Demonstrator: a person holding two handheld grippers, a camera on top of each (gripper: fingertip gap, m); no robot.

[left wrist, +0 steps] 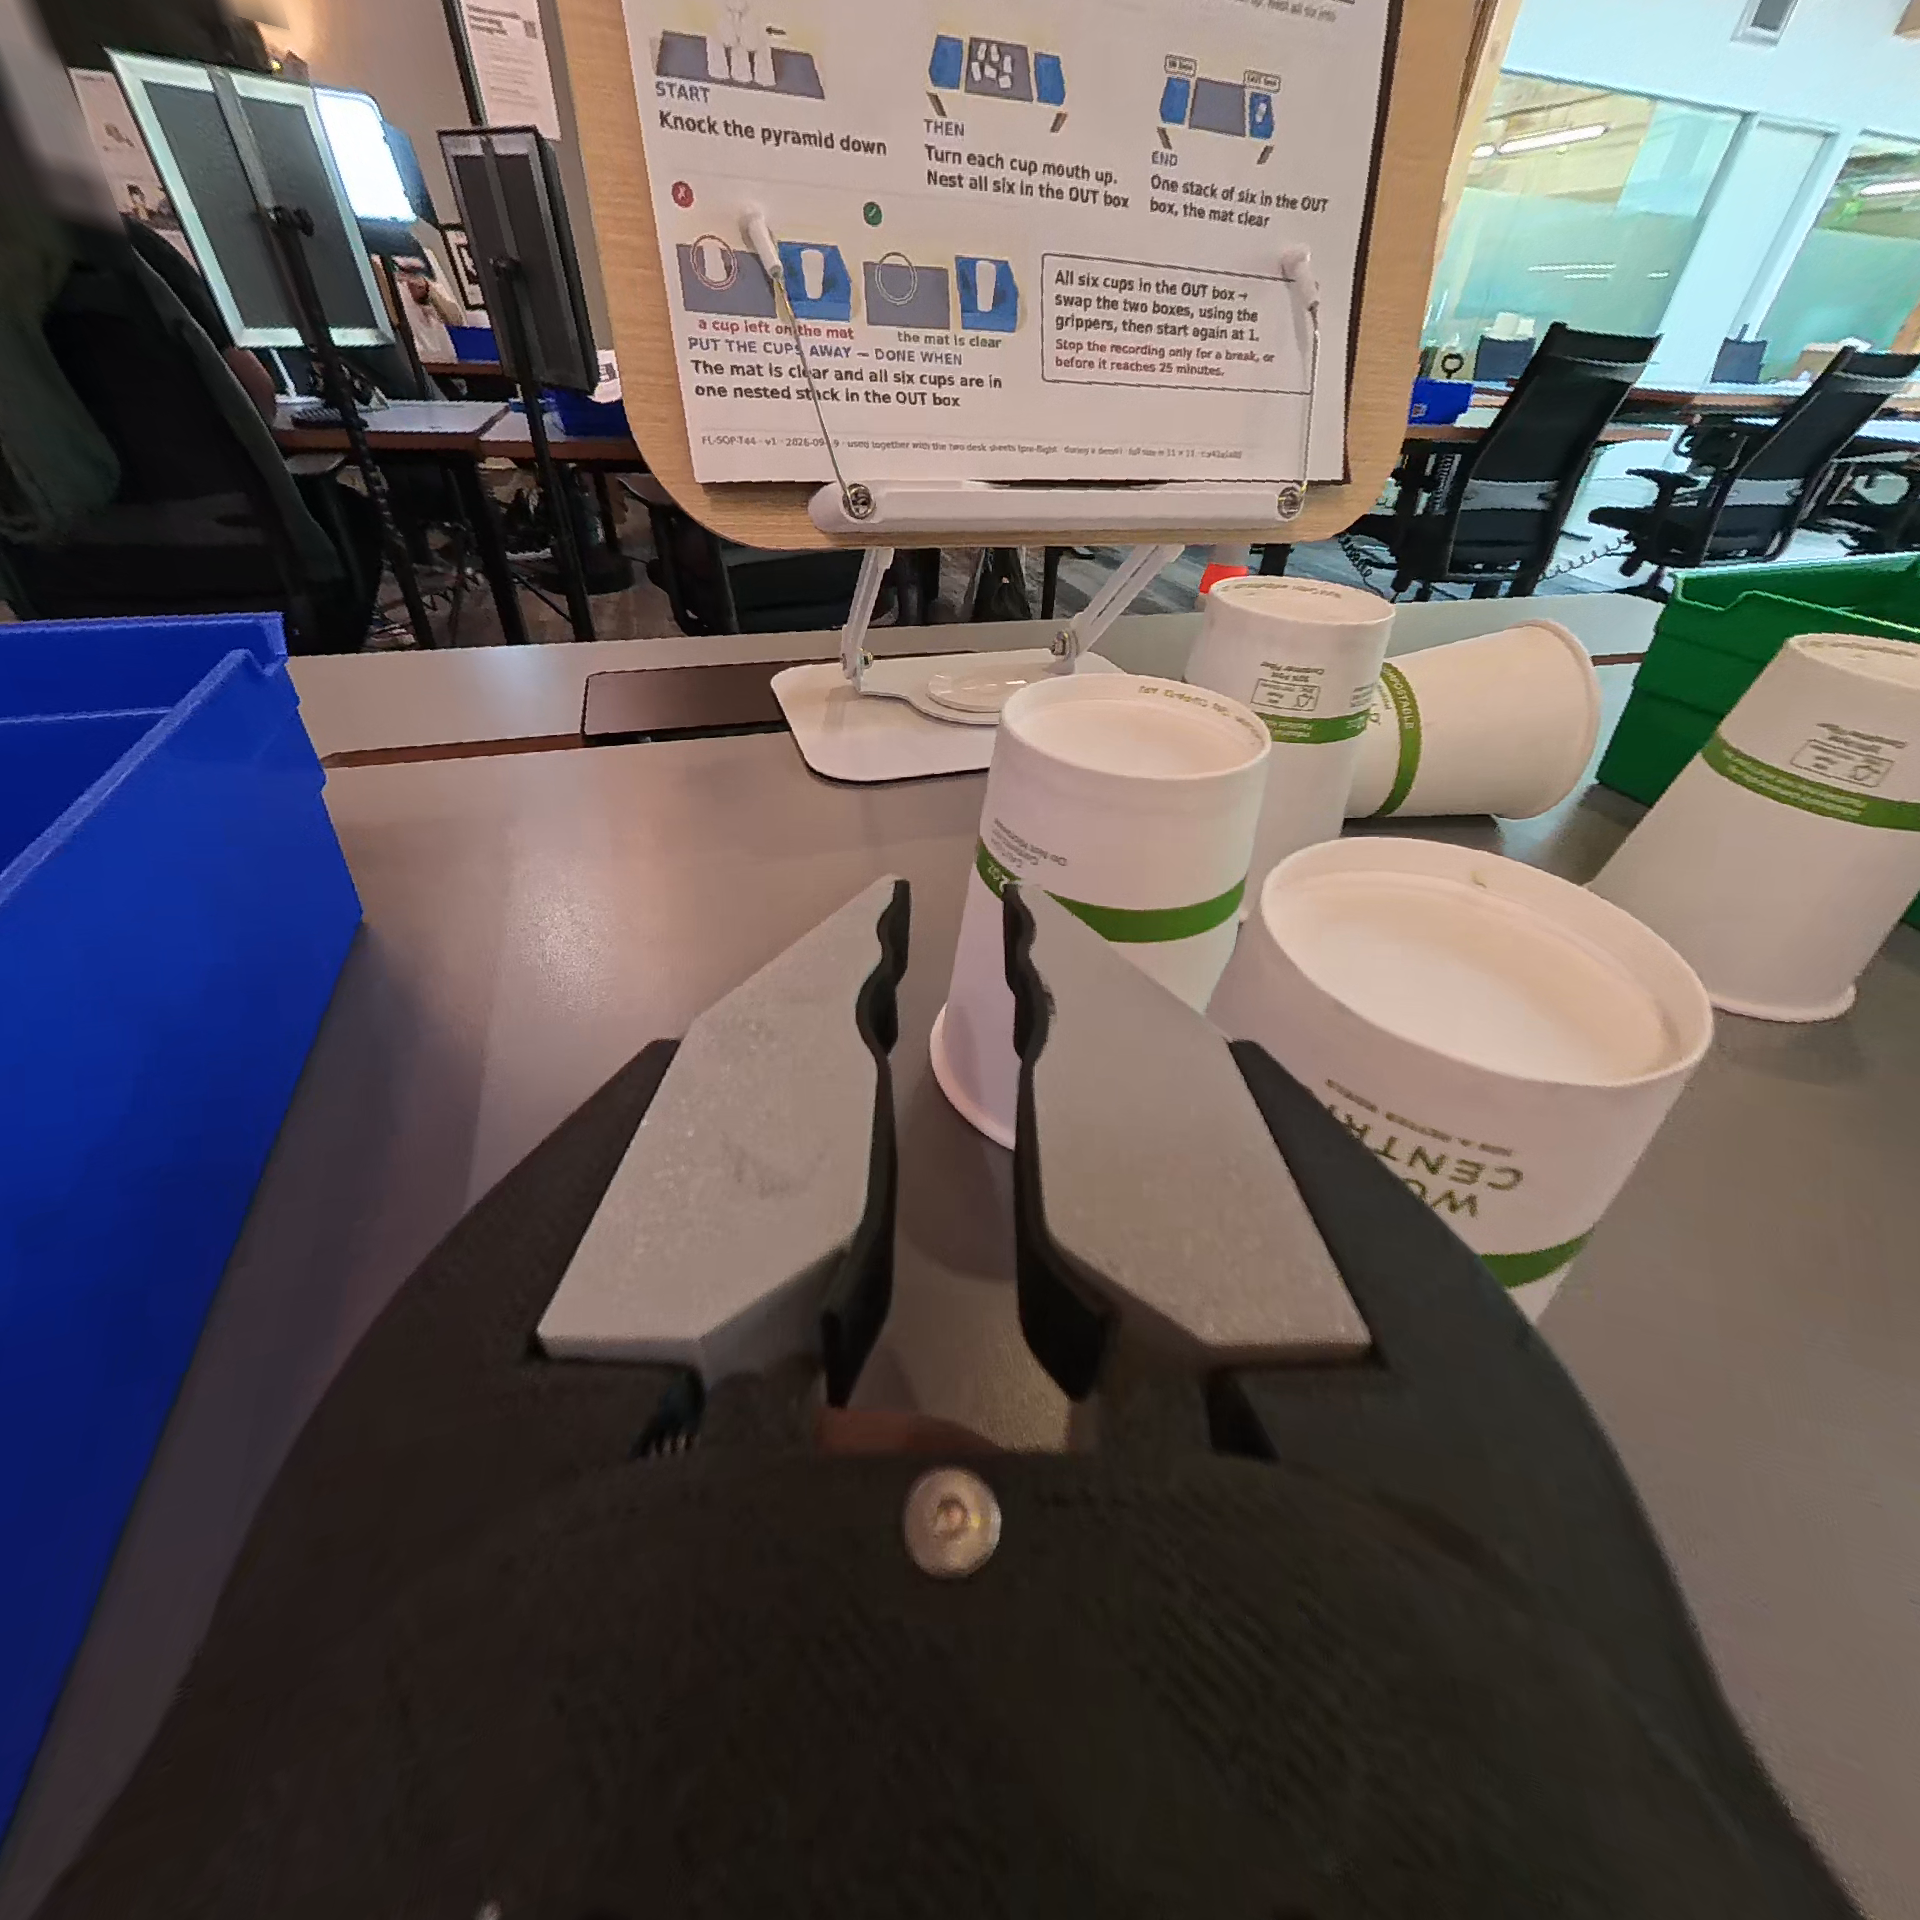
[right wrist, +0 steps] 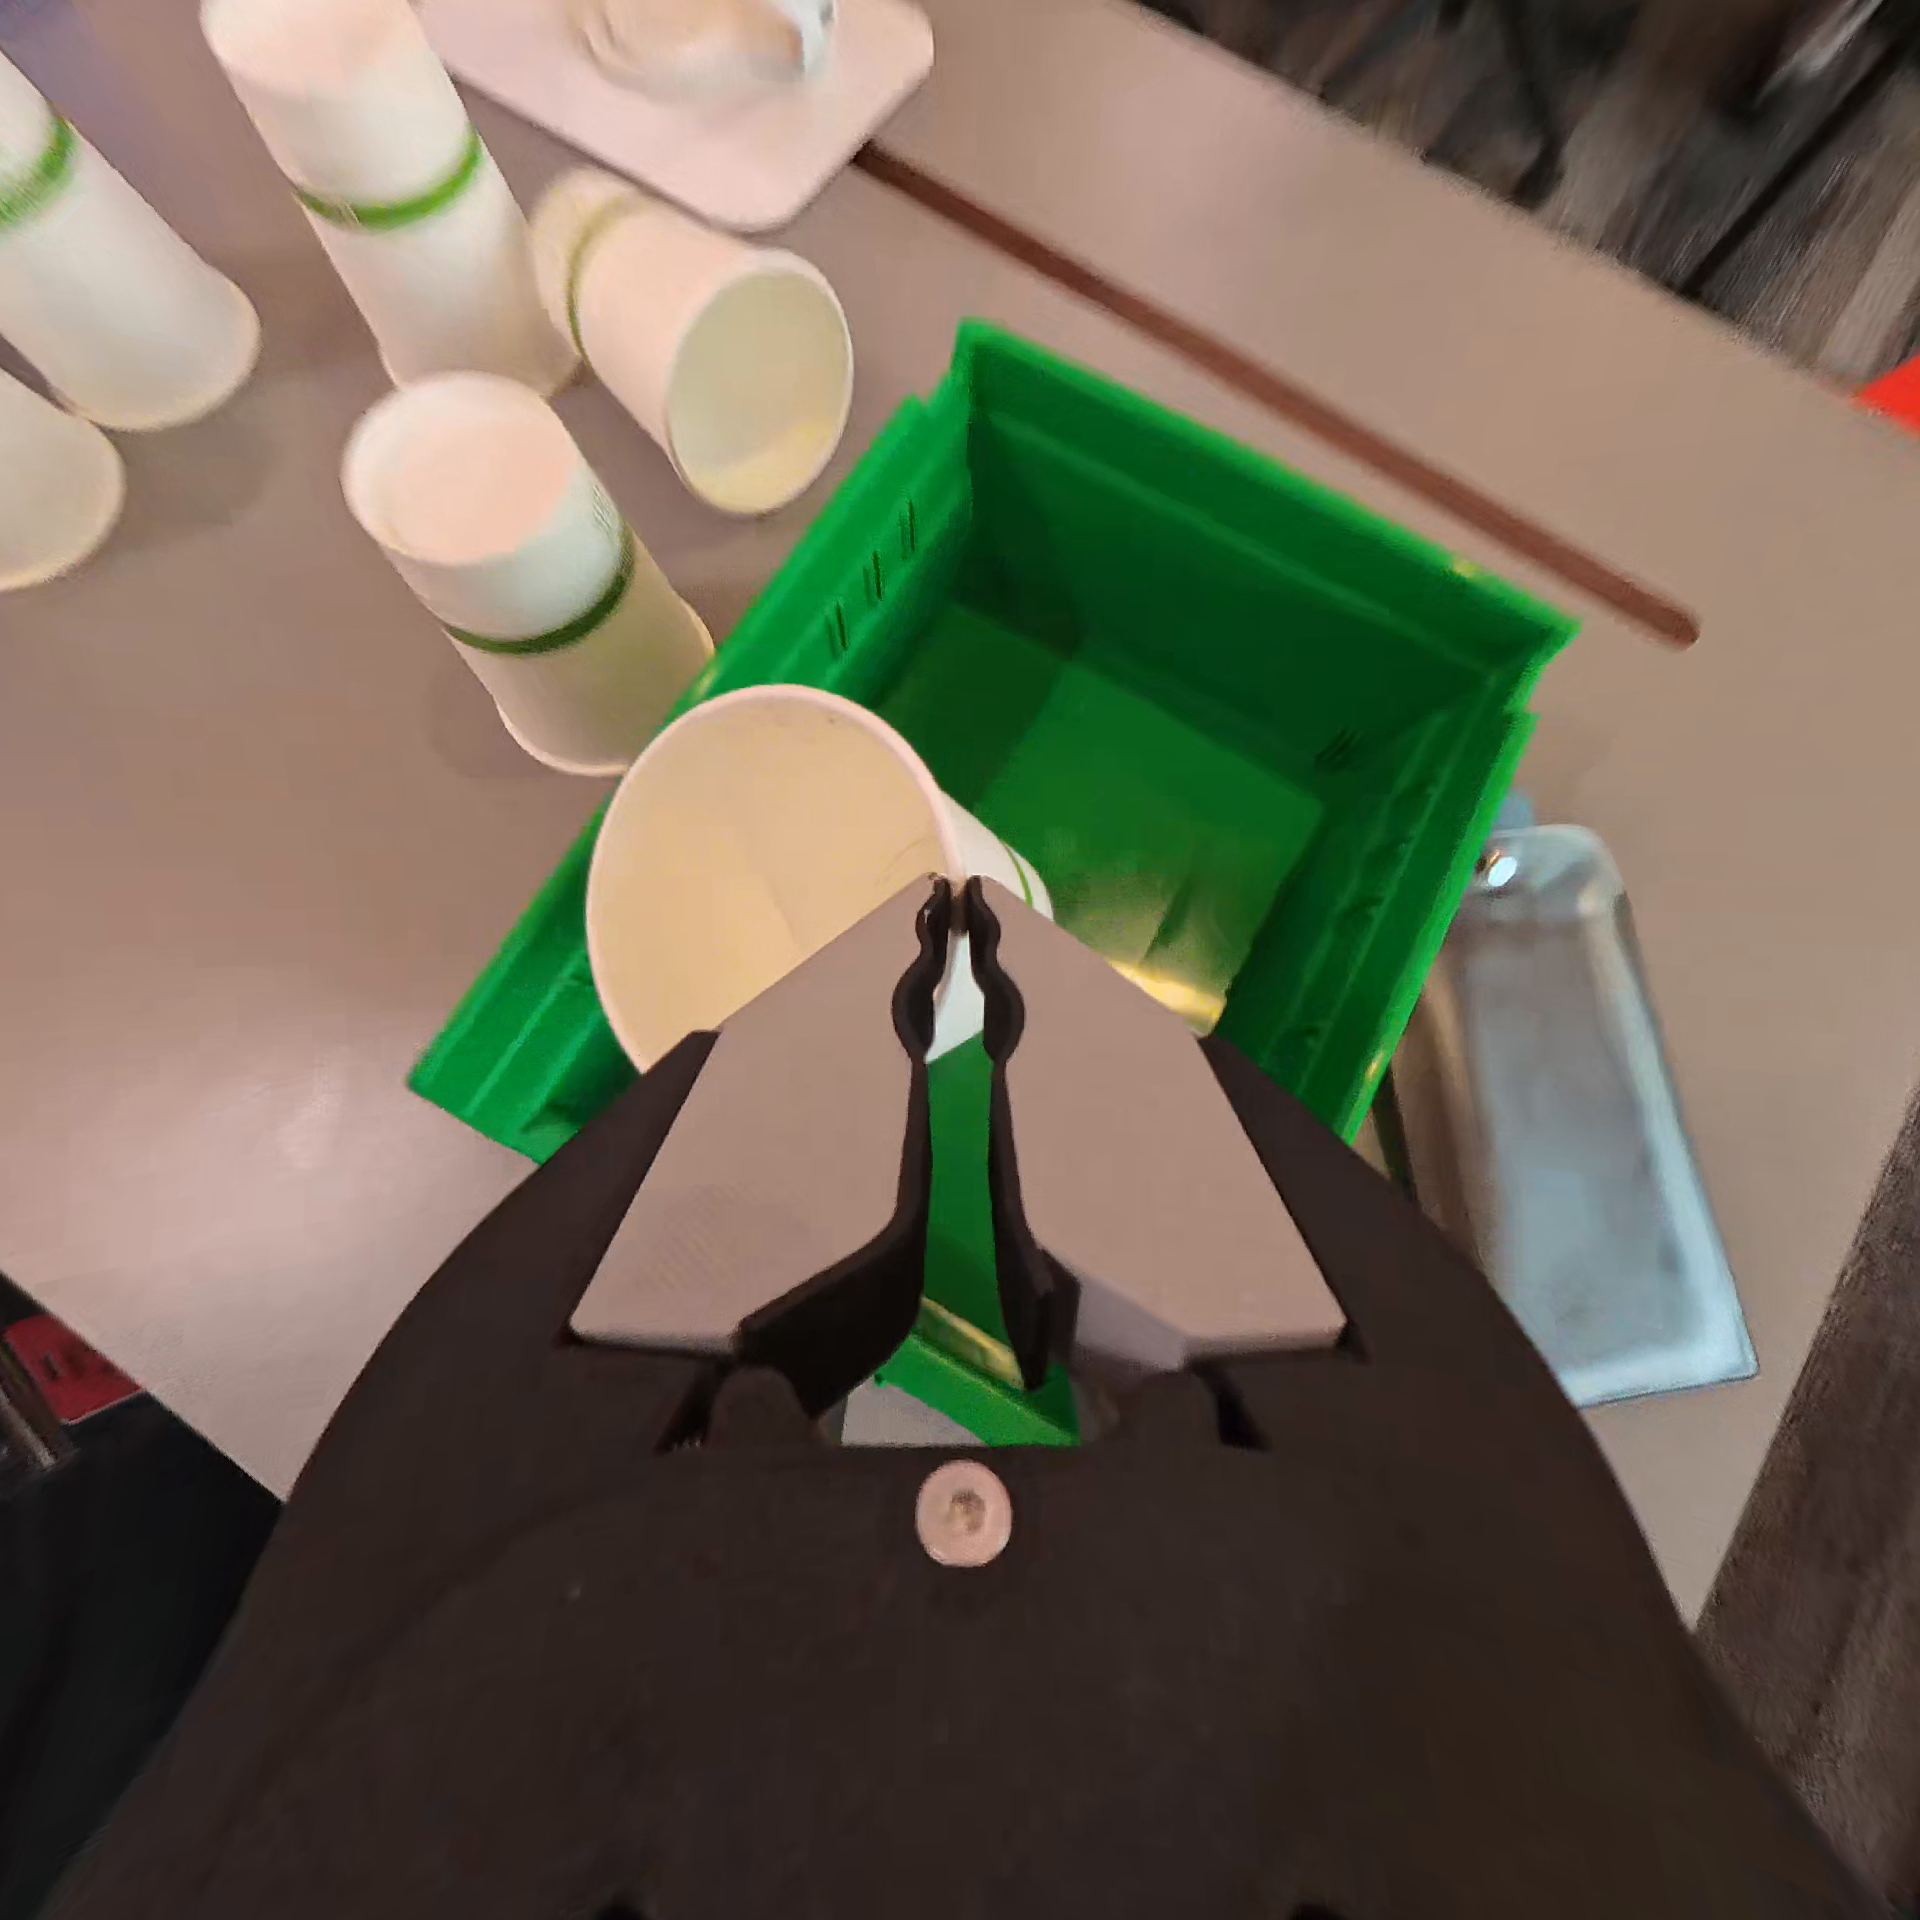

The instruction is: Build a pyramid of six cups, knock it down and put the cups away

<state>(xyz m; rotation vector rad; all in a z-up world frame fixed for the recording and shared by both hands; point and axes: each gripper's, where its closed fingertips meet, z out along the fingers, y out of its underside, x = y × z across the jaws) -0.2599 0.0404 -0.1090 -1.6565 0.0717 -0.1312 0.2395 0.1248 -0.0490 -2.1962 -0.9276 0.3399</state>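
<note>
A white paper cup (right wrist: 769, 873) is pinched by its rim in the right gripper (right wrist: 958, 891) above the green bin (right wrist: 1226, 582), while the left gripper (left wrist: 954, 904) is held slightly spread and empty over the table (left wrist: 582, 883), near upturned cups (left wrist: 1122, 831).

Matt white paper is being shown by the cups (left wrist: 1112, 831), each ringed with a green printed band. Glossy moulded plastic is being shown by the green box (right wrist: 1195, 582) and the blue box (left wrist: 156, 935). A smooth, faintly sheened grey surface is being presented by the tabletop (left wrist: 623, 883).
</note>
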